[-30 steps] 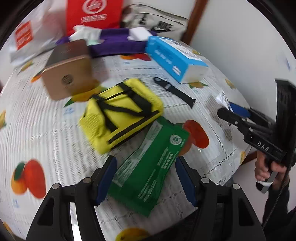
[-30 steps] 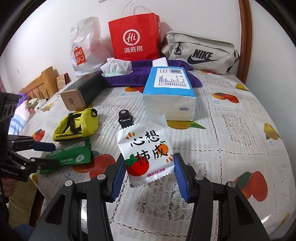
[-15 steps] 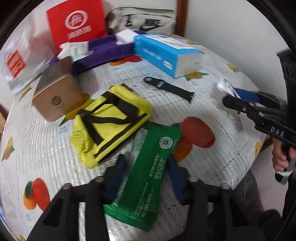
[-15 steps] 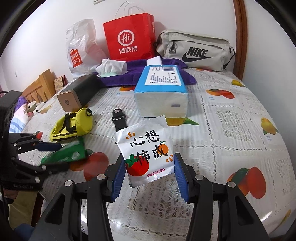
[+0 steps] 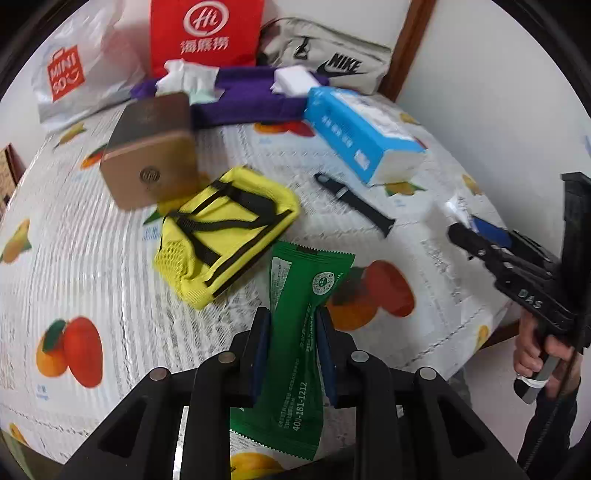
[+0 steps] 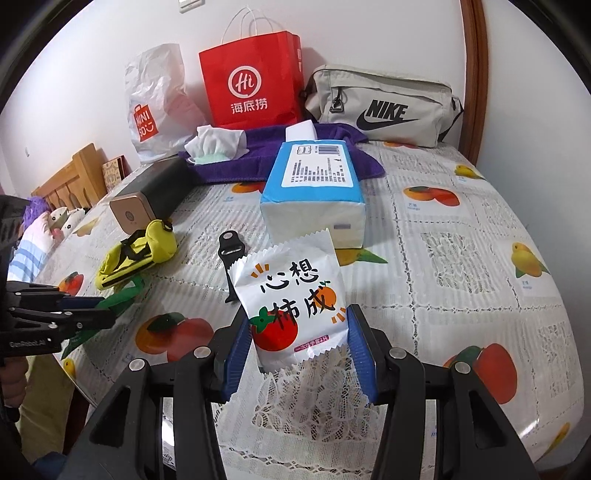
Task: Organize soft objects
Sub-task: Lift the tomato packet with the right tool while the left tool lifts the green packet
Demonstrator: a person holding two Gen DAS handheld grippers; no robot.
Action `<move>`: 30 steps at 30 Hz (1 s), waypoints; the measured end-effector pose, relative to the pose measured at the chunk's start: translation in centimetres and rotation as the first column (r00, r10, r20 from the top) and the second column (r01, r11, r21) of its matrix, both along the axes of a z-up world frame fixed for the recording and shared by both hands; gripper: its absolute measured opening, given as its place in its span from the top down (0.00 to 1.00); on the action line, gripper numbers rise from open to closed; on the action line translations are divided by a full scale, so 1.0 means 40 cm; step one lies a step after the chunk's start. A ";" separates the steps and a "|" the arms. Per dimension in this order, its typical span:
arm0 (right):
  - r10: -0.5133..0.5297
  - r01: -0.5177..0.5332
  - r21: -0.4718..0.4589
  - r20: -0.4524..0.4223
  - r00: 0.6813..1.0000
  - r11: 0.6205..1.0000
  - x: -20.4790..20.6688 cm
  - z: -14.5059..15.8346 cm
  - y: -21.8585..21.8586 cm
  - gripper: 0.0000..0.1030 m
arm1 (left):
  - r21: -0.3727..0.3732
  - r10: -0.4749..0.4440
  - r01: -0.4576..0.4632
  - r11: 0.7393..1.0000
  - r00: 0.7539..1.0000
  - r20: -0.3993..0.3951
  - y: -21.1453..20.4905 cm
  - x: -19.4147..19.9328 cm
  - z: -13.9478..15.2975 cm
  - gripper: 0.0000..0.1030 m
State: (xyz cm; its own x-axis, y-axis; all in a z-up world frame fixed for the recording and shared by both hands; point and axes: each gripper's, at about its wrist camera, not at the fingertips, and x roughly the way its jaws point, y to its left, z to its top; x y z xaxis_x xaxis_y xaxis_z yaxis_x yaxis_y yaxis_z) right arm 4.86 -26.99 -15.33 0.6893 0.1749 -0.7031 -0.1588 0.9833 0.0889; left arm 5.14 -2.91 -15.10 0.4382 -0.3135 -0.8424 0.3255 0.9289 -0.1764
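A green snack packet (image 5: 306, 273) is pinched at its middle between the blue pads of my left gripper (image 5: 292, 321). The jaws are closing and the wrapper creases where they press. Its far end lies by a yellow mesh pouch (image 5: 225, 229) on the fruit-print tablecloth (image 5: 92, 258). My right gripper (image 6: 297, 321) is shut on a white persimmon-print packet (image 6: 291, 291), holding it tilted just above the cloth. In the right wrist view, the left gripper (image 6: 92, 310) is at the left edge with the green packet (image 6: 125, 295).
A blue tissue pack (image 6: 314, 192), a black strap (image 5: 354, 203) and a brown box (image 5: 151, 158) lie mid-table. At the back are a purple towel (image 5: 251, 99), a red paper bag (image 5: 207, 33), a white plastic bag (image 6: 155, 96) and a grey Nike bag (image 6: 384, 107). The table edge (image 5: 480, 321) runs near the grippers.
The left jaws have come together from wide apart onto the green packet and now squeeze its middle. The right gripper and its white packet have stayed put.
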 end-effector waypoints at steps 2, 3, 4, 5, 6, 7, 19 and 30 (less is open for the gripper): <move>0.003 -0.003 -0.001 0.004 1.000 1.000 0.004 0.006 0.000 0.52 | -0.009 -0.006 0.006 1.000 1.000 0.018 -0.003 0.001 0.020 0.77; 0.003 -0.003 -0.002 0.007 1.000 1.000 0.006 0.009 0.001 0.52 | -0.025 -0.014 0.014 1.000 1.000 0.024 -0.003 0.001 0.030 0.77; 0.009 -0.009 0.001 0.015 1.000 1.000 0.006 0.014 0.001 0.52 | -0.031 -0.013 0.014 0.999 1.000 0.028 -0.002 0.002 0.037 0.77; 0.016 -0.016 0.005 0.024 1.000 1.000 0.006 0.018 0.001 0.52 | -0.026 -0.012 0.013 1.000 0.999 0.032 -0.001 0.004 0.042 0.77; 0.020 -0.020 0.002 0.032 0.999 1.000 0.009 0.023 0.001 0.52 | -0.016 -0.006 0.006 1.000 0.999 0.038 0.001 0.007 0.046 0.77; 0.021 -0.021 -0.003 0.030 0.999 1.000 0.012 0.023 0.002 0.52 | -0.004 0.008 -0.007 1.000 0.999 0.043 0.005 0.012 0.048 0.77; 0.053 -0.052 0.005 -0.023 0.998 0.999 0.089 0.013 -0.002 0.52 | -0.043 0.229 -0.227 0.973 0.972 0.049 0.145 0.129 0.072 0.77; 0.108 -0.109 0.015 0.051 0.993 0.994 0.180 0.124 0.030 0.52 | -0.072 0.260 -0.255 0.964 0.962 0.084 0.173 0.238 0.134 0.77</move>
